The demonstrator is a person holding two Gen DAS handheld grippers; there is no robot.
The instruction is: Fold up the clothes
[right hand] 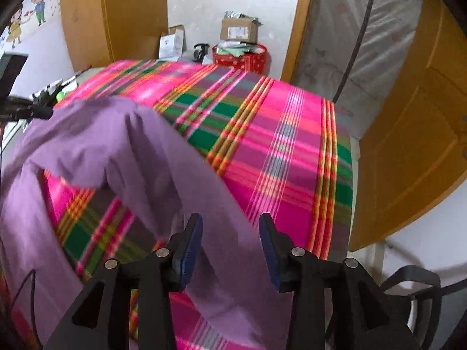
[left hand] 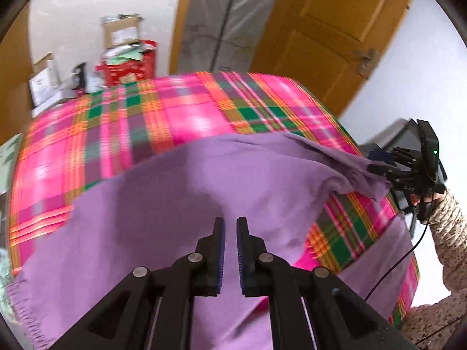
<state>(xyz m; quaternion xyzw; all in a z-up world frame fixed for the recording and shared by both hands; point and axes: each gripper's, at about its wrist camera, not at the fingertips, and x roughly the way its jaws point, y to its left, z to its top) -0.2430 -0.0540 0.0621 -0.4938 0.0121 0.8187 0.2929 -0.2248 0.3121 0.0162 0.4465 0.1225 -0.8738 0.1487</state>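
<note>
Left gripper: pads nearly together, with purple fabric filling the narrow slot between them. In the right wrist view the raised edge of the purple cloth ends at this gripper's tip at the left margin, so it is recorded as clamped on the cloth. Right gripper: fingers stand well apart. A band of the cloth runs beneath and between them, but neither pad presses on it, so it is recorded as open. In the left wrist view this gripper sits at the far right, with a lifted corner of the cloth draped at its tip. A hand in a speckled knit sleeve carries it, and a thin black cable hangs below. The cloth lies partly spread and partly lifted on a pink, green and orange plaid cover, arched so that a patch of plaid shows under the raised span. What the cover lies on cannot be determined. Beyond the far edge stand a red patterned tin, a cardboard box behind it and a wooden door at the right. Both views are motion-blurred.
</note>
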